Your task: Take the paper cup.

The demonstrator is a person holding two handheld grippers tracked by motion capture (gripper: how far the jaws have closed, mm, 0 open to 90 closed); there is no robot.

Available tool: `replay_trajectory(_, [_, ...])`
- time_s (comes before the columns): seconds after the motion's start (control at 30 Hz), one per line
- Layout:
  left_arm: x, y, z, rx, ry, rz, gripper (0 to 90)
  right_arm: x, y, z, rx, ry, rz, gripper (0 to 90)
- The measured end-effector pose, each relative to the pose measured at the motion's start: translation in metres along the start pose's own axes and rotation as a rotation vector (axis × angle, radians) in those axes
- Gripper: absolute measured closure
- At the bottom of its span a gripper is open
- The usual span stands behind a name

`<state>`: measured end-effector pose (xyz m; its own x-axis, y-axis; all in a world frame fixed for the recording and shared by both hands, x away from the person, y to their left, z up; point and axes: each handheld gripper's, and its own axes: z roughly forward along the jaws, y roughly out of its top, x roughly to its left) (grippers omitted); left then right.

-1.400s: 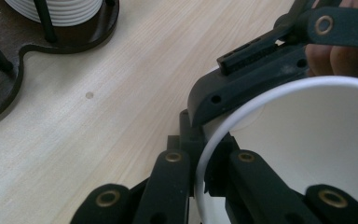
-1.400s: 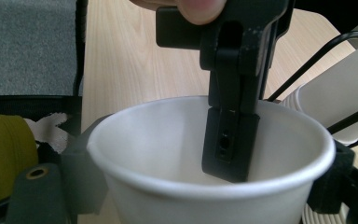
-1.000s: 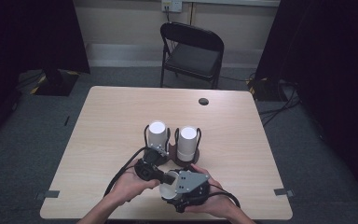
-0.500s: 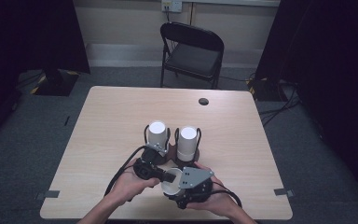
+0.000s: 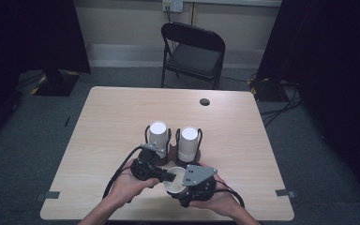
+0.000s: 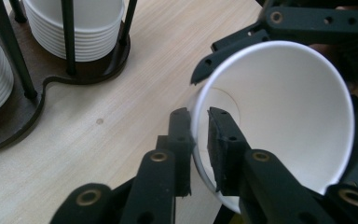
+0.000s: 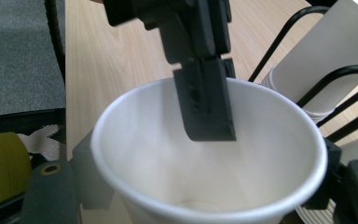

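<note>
Tongs of the left hand (image 6: 199,154) pinch the rim of a white paper cup (image 6: 279,121), one jaw inside, one outside. Right tongs (image 7: 205,186) clasp its body from both sides above the pale wooden counter (image 5: 103,122); the cup's base is hidden.

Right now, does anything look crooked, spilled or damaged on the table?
Nothing is spilled or damaged. The one loose paper cup is tipped on its side, empty, with the left gripper pinching its rim and the right gripper around its body. Both cup stacks stand upright in their rack.
</note>
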<state>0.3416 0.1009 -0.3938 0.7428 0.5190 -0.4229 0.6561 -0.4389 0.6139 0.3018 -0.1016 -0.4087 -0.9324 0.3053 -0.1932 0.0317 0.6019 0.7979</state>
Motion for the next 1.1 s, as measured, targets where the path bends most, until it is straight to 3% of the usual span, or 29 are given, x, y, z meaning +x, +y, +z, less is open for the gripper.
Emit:
replay_trajectory(0.37, [0.000,0.000,-0.005,-0.012,-0.003,0.016,77.5,-0.004,-0.002,-0.002,-0.009,0.001,0.030,24.5])
replay_trajectory(0.57, [0.000,-0.001,-0.006,-0.048,0.008,0.013,76.5,-0.005,-0.002,-0.003,-0.009,-0.002,0.037,24.6])
replay_trajectory(1.1, [0.004,-0.011,-0.019,-0.161,0.033,0.007,57.5,-0.016,-0.009,-0.004,-0.007,-0.019,0.097,24.7])
